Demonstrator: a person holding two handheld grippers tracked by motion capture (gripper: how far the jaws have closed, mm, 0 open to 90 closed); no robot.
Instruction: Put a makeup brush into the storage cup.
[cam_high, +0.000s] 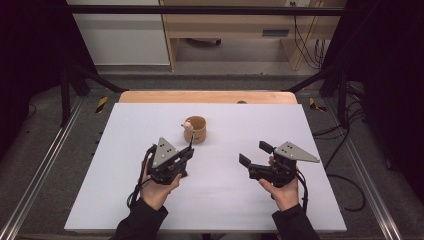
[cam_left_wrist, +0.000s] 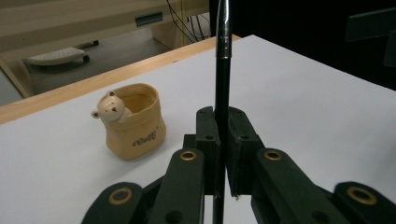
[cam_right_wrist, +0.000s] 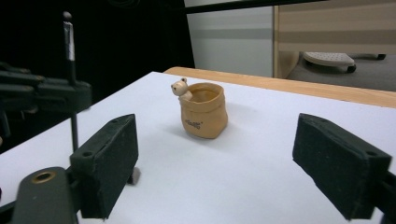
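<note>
I see small tan sack-shaped pot with bear figure on rim (cam_high: 196, 129) upright mid-table on white board (cam_high: 125, 150); inside looks bare as far as I can see. My left gripper (cam_left_wrist: 223, 140) clamps thin black pen (cam_left_wrist: 222, 74), upright, just beside pot. My right gripper (cam_right_wrist: 215, 163) gapes wide, nothing between pads.

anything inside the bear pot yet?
Nothing shows inside the tan bear pot: just its bare inner wall near the rim; the bottom is hidden. The pen is outside it, clamped upright in the left gripper.
</note>
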